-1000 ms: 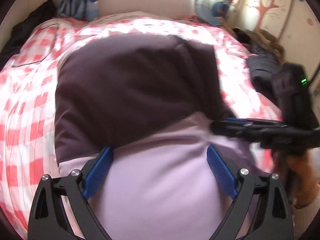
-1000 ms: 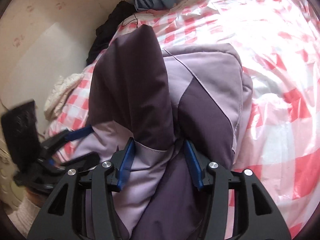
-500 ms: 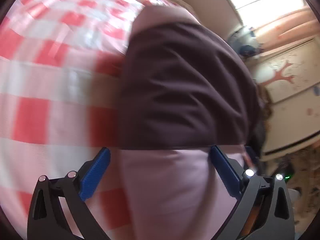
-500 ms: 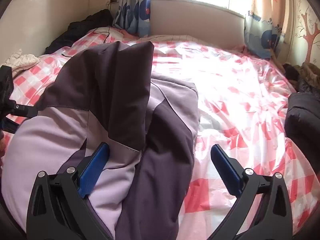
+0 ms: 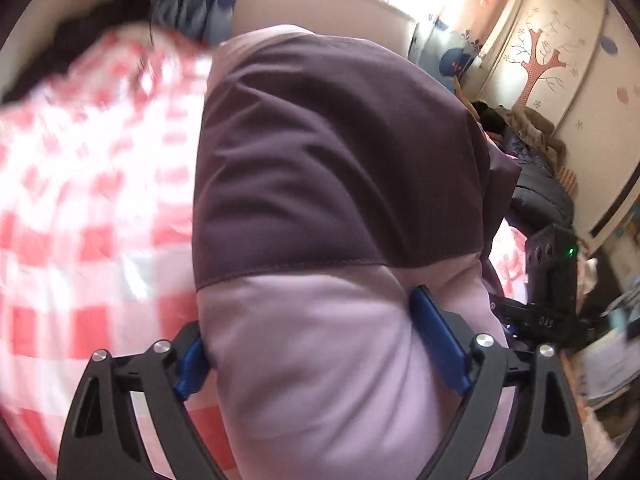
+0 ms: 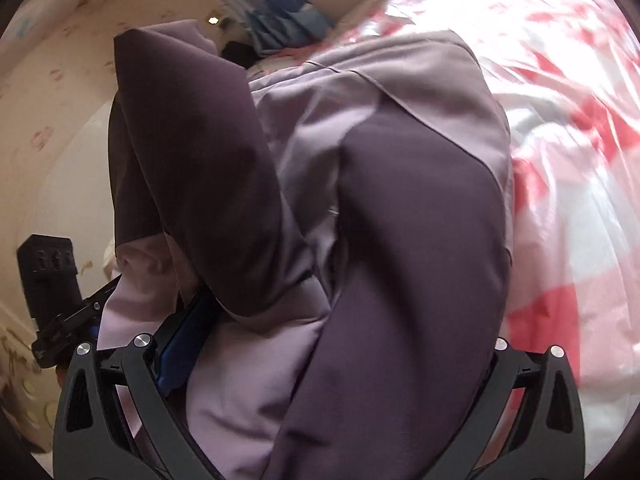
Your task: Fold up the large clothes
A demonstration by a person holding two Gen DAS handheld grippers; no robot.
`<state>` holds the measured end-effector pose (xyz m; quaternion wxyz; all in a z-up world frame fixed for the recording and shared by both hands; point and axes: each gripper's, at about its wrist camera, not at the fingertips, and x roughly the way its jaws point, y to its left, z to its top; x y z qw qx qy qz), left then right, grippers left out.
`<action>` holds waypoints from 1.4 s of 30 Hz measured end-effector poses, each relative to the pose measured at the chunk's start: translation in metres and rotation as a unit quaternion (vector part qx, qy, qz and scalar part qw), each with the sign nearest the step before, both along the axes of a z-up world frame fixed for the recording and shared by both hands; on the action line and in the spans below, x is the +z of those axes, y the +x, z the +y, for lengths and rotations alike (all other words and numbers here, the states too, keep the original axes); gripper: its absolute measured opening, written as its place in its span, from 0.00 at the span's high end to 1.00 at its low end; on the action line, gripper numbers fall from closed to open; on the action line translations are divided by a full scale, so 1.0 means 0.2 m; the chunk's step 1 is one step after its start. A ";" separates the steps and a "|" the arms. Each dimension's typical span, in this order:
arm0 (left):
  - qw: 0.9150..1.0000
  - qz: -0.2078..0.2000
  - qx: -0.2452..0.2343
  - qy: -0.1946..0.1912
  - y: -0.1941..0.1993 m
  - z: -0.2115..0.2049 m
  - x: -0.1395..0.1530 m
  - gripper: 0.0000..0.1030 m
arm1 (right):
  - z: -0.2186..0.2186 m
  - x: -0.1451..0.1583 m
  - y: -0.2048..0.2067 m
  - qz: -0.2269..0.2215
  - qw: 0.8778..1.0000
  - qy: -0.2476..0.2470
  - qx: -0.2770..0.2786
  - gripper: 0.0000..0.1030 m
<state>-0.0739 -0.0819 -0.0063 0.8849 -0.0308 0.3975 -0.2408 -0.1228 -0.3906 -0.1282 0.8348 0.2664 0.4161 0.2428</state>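
A padded jacket in dark purple and pale lilac (image 5: 336, 184) fills both views, bunched up above the red-and-white checked bedcover (image 5: 80, 208). My left gripper (image 5: 316, 344) has its jaws wide apart with the thick lilac hem lying between them. My right gripper (image 6: 332, 344) also stands wide around the bulky folded jacket (image 6: 400, 240); only its left blue pad (image 6: 188, 332) shows, the right one is hidden by cloth. The right gripper's body appears in the left wrist view (image 5: 552, 280), and the left gripper's body shows in the right wrist view (image 6: 52, 292).
The checked bedcover (image 6: 580, 160) spreads to the right. A dark heap of clothes (image 5: 536, 176) lies by the wall with the tree picture (image 5: 540, 68). Blue curtains (image 5: 200, 4) and a headboard sit at the bed's far end. A cream wall (image 6: 52, 120) is at left.
Both grippers have swung and the views are blurred. The jacket has been lifted and bunched thicker between the jaws. The right view has turned from the window towards the left wall.
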 end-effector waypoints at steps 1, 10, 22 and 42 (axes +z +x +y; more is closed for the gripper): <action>1.000 -0.013 0.009 0.007 -0.02 0.03 0.02 0.17 | 0.04 0.02 0.01 -0.007 1.000 0.004 0.010 0.06; 0.984 -0.060 0.155 0.057 -0.18 0.60 0.25 0.19 | 0.76 0.10 0.20 -0.043 0.990 0.035 0.131 0.06; 0.962 -0.030 0.253 0.102 -0.08 0.85 -0.13 0.11 | 0.99 0.23 0.18 -0.011 0.977 -0.164 0.134 0.06; 0.975 -0.006 0.210 0.069 -0.11 0.88 -0.14 0.06 | 1.38 0.01 0.73 -0.003 0.995 0.059 0.086 0.07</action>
